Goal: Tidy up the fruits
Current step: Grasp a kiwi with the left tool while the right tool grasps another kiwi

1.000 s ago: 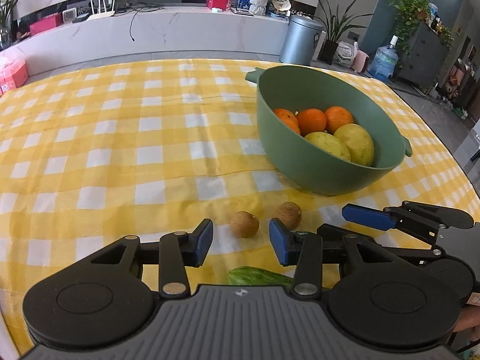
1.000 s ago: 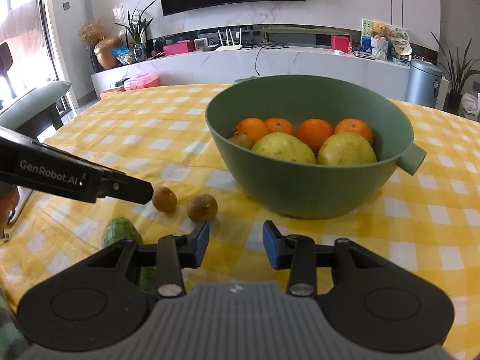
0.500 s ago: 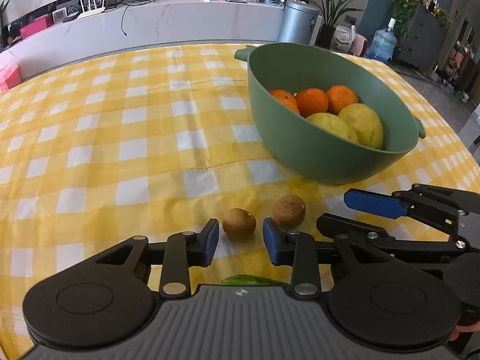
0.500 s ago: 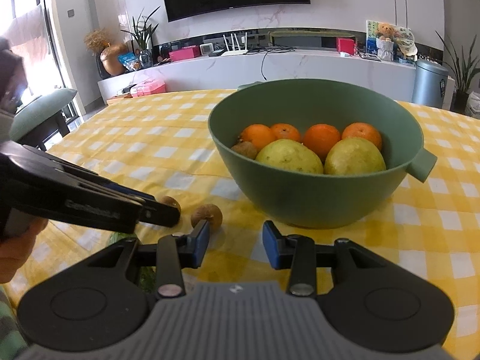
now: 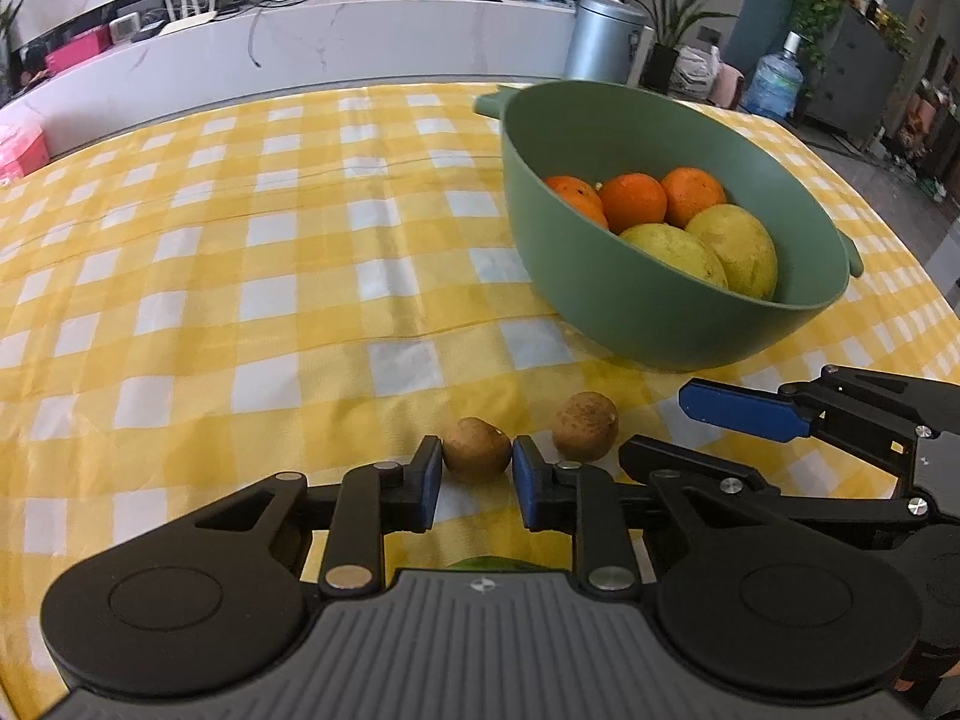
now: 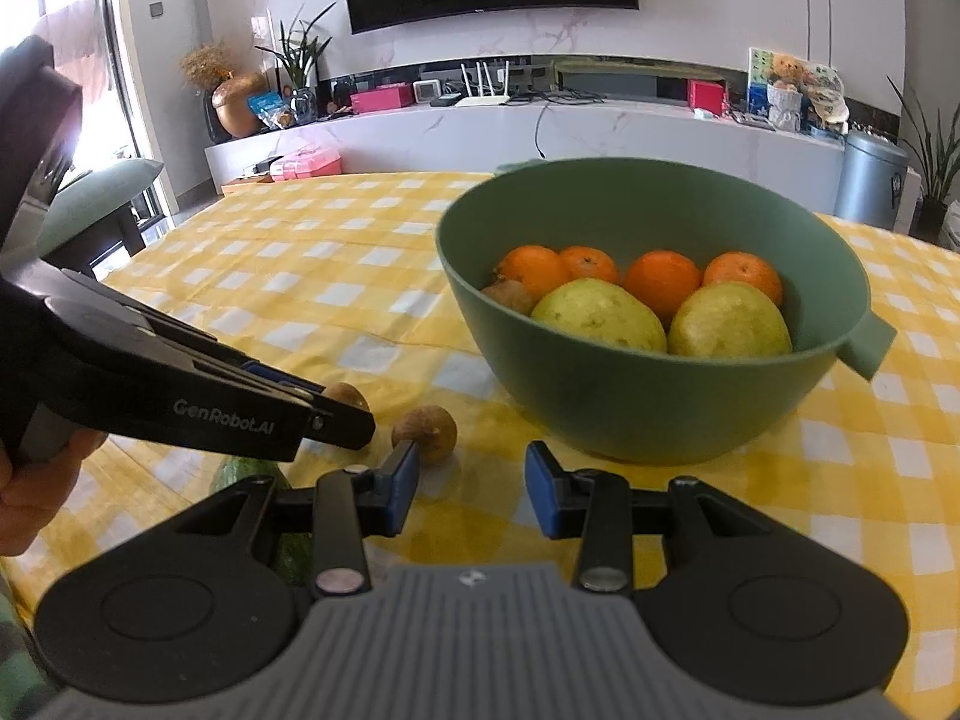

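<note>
Right wrist view alone shows a brown fruit inside bowl.

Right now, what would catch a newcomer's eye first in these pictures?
The green bowl of oranges and yellow fruit on the yellow checked tablecloth. In front of it, the left gripper is closed on one small brown fruit, with a second brown fruit beside it.

Both wrist cameras look down, close, sharing the green bowl.
</note>
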`<state>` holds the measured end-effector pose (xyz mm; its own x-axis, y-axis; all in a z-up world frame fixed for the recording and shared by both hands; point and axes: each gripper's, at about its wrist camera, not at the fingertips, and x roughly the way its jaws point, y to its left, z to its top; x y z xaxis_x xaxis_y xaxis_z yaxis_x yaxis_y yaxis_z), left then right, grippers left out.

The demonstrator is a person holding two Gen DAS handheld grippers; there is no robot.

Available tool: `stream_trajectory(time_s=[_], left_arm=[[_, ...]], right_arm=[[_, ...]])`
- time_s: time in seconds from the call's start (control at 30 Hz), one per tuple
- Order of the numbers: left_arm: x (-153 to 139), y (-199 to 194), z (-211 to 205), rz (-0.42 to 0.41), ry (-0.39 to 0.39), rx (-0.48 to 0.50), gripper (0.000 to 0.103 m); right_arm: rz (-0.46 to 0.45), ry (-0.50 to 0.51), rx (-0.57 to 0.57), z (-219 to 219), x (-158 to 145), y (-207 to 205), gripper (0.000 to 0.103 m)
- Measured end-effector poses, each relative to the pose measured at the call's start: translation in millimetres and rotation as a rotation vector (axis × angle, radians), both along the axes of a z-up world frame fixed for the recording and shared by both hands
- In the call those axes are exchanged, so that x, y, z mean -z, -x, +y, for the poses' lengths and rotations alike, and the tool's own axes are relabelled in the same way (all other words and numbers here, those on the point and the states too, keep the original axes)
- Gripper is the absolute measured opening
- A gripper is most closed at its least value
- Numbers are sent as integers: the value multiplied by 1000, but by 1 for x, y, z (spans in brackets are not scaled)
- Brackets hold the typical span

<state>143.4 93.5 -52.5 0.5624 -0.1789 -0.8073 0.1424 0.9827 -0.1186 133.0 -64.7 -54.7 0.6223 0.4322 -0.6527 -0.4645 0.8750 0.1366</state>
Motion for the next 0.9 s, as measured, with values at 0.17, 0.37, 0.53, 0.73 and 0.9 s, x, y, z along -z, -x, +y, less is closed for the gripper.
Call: stream_trajectory(time_s=[0.17, 0.37, 0.53, 0.73, 0.9], left_arm=[[-5, 2, 14, -6, 37, -78, 28], [-9, 1, 24, -19, 60, -125, 28], [-10, 0, 25, -24, 66, -140, 28], [-12, 0, 24, -29, 63, -136, 28], [-13, 1, 22, -33, 62, -127, 28]], right_arm=[[-19, 12, -53, 13, -1, -2, 37], [-30, 54, -88, 31, -1, -10, 37], [6, 58, -98, 39, 5, -19, 33], [2, 79, -100, 42, 7, -19, 25], [-4, 83, -102, 41, 7, -17, 25]])
